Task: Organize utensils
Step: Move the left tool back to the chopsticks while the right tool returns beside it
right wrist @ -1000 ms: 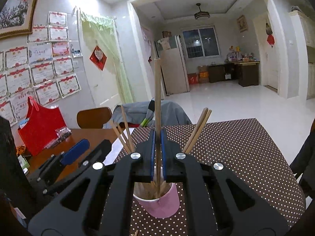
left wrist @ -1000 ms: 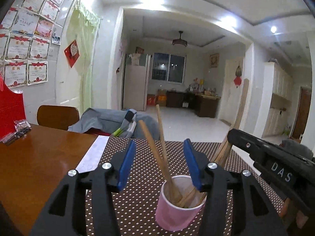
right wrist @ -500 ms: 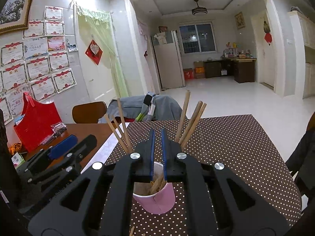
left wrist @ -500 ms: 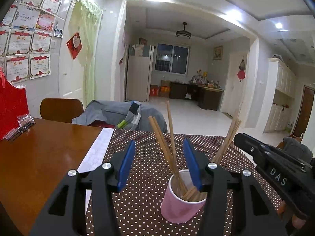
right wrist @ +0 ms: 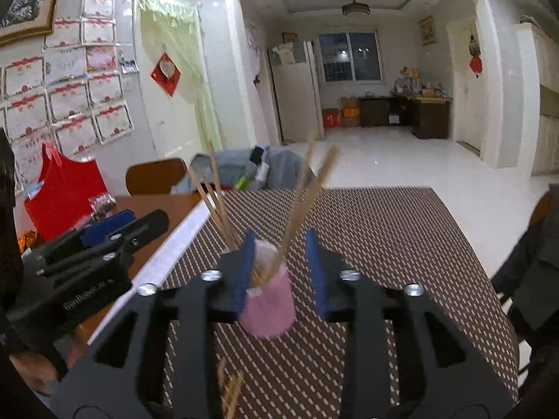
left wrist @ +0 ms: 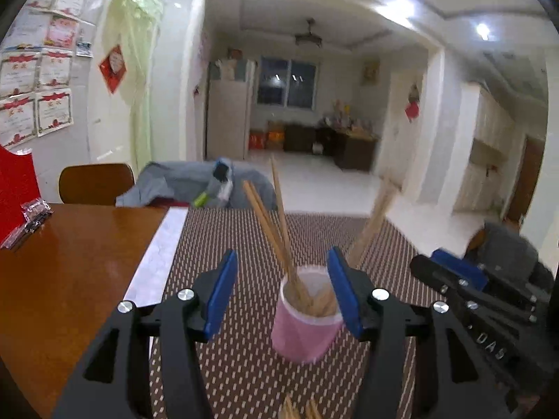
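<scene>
From the left wrist view, the left tool [left wrist: 281, 291] stands wide, its blue-padded black fingers [left wrist: 220, 291] on either side of a small pink paper cup [left wrist: 303, 328] without pressing on it. The cup stands on a brown mat with pale dashes [left wrist: 244, 363] laid over the reddish wooden counter [left wrist: 66, 265], and it holds several thin wooden chopsticks [left wrist: 270, 225] that lean outward, some to the left and a blurred pair to the right. A few more wooden stick tips [left wrist: 297, 410] lie on the mat at the lower edge. The right tool [left wrist: 464, 279] reaches in from the right side, just beside the cup. From the right wrist view, the right tool [right wrist: 281, 267] has just been opening; its jaws now stand partly apart with the pink cup [right wrist: 267, 309] seen between them, the pads clear of it. The chopsticks [right wrist: 300, 206] fan out of the cup, untouched. The left tool [right wrist: 115, 235] lies to the left over the counter's edge [right wrist: 153, 206], and loose sticks [right wrist: 230, 391] lie on the mat [right wrist: 384, 230] near the camera.
</scene>
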{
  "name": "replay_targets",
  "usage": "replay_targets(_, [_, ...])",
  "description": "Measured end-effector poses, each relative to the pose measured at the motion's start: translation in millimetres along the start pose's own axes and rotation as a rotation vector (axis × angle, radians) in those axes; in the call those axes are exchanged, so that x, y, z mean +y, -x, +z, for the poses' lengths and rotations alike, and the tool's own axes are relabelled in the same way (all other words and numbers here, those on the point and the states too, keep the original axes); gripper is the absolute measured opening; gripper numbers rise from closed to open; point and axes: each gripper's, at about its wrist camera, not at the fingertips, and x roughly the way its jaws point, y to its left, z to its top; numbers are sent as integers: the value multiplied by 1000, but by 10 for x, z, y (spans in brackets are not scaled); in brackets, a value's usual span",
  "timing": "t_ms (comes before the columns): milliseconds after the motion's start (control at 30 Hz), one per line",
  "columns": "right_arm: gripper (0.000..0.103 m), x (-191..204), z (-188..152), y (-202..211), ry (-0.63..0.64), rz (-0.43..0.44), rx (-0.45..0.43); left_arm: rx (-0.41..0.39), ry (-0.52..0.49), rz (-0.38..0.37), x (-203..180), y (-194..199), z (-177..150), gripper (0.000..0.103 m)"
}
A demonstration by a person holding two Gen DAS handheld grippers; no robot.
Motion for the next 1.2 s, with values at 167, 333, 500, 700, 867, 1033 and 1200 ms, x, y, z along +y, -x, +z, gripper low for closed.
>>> replay_targets(167, [43, -76, -270, 55, -11, 18, 91, 132, -40, 34, -3, 48, -310, 54])
replay_targets(333, [43, -36, -565, 83, -11, 61, 200, 286, -31, 3, 40, 60, -656, 54])
replay_targets(500, [43, -17, -879, 58, -40, 124, 342, 439, -34, -31, 39, 89, -999, 54])
replay_targets(700, [43, -21, -1143, 94, -70, 159, 444, 578, -31, -83, 54, 93, -1350, 54])
replay_targets(867, [43, -44, -1289, 166, -89, 166, 483, 650, -47, -100, 54, 81, -1528, 53])
replay_targets(1033, [43, -10, -1403, 184, -81, 160, 516, 681, -35, -89, 82, 23, -1646, 52])
replay_targets(1200, [43, 43, -1428, 154, -71, 162, 536, 690, -21, -72, 124, 2, -1679, 41])
